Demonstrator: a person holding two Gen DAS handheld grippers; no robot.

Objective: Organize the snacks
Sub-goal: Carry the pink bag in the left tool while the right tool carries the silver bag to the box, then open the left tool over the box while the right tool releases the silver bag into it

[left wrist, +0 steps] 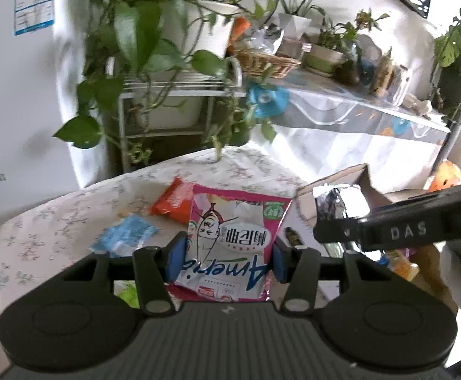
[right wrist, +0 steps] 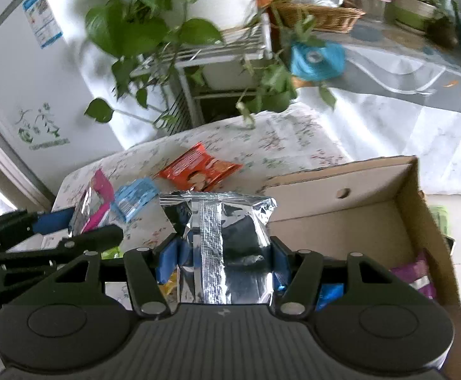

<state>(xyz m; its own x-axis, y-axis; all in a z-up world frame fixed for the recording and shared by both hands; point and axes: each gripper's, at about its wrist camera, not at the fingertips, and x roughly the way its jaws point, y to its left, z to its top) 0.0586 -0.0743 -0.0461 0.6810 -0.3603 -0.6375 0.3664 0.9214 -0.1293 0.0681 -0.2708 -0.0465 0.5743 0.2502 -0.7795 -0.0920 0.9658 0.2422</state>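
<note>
My left gripper is clamped on a pink snack bag, held above the table's near edge. My right gripper grips a silver foil packet at the cardboard box's left wall. I see purple and blue packets in the box's near right corner. Farther along the table lie a blue packet and an orange packet. At the far edge pothos leaves hang over.

floral-cloth table, orange packet, blue packet
</note>
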